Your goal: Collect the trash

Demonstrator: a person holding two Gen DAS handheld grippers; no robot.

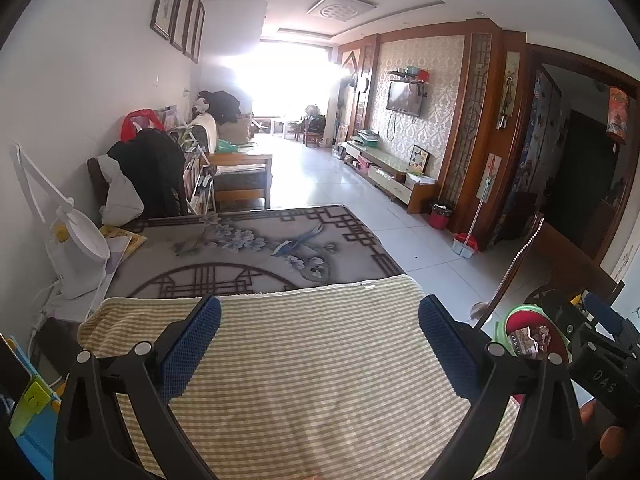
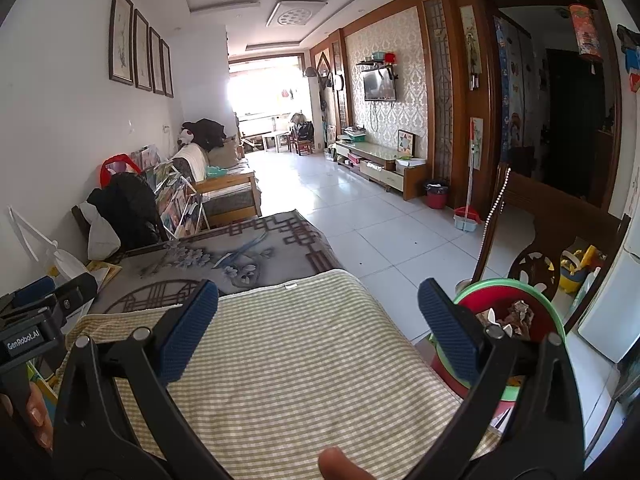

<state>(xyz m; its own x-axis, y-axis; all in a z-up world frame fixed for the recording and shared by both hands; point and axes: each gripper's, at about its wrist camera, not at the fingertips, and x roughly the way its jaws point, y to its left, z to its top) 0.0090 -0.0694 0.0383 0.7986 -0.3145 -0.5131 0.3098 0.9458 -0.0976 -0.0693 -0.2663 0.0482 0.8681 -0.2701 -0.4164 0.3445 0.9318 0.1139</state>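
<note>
A small red bin with a green rim (image 2: pixel 505 300) stands to the right of the table and holds crumpled wrappers and paper scraps (image 2: pixel 514 316). It also shows in the left wrist view (image 1: pixel 528 328). My left gripper (image 1: pixel 320 340) is open and empty above a yellow-green checked cloth (image 1: pixel 312 364) on the table. My right gripper (image 2: pixel 318 328) is open and empty above the same cloth (image 2: pixel 296 376), with its right finger in front of the bin. No loose trash shows on the cloth.
A grey patterned table cover (image 1: pixel 248 248) lies beyond the cloth. A white desk lamp (image 1: pixel 76 248) and books stand at the table's left. A wooden chair (image 2: pixel 552 240) stands right of the bin. A red floor bin (image 2: pixel 436 196) and a dustpan (image 2: pixel 466 218) sit by the TV wall.
</note>
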